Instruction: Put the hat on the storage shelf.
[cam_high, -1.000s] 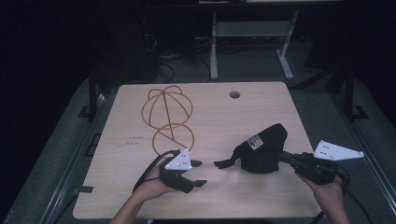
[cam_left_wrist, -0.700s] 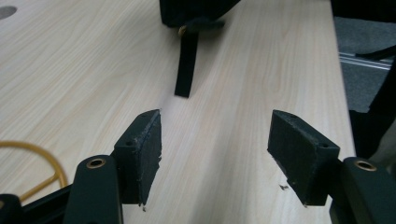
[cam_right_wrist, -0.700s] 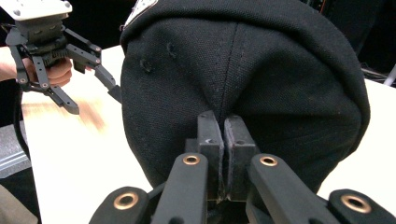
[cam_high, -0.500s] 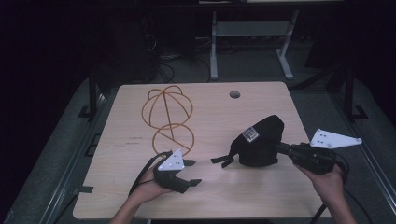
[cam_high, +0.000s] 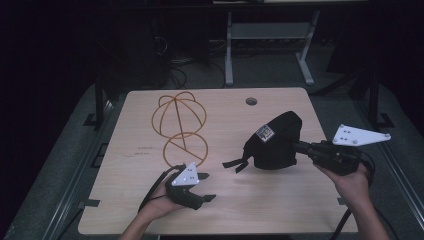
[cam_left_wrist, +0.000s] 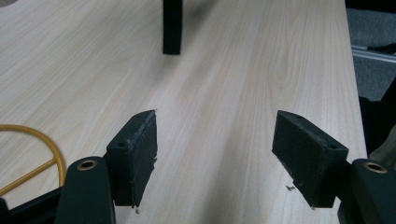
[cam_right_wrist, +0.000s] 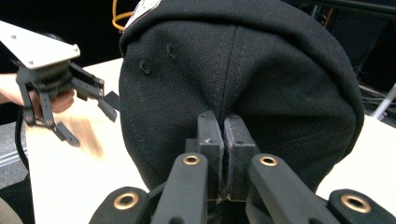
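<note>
A black cap with a white label is held over the right half of the wooden table. My right gripper is shut on the cap's cloth from the right. In the right gripper view its pads pinch a fold at the seam of the cap. A strap trails from the cap's left side, and the strap's end hangs ahead in the left gripper view. My left gripper stands open near the front edge, its jaws pointing right with bare table between them.
An orange wire frame of rings lies at the table's left centre, just beyond my left hand; one ring is beside the left jaw. A round cable hole is near the far edge. Dark floor and metal stands lie beyond.
My right gripper has carried the cap upward and away from the front edge. The left gripper has shifted only slightly and stays open.
</note>
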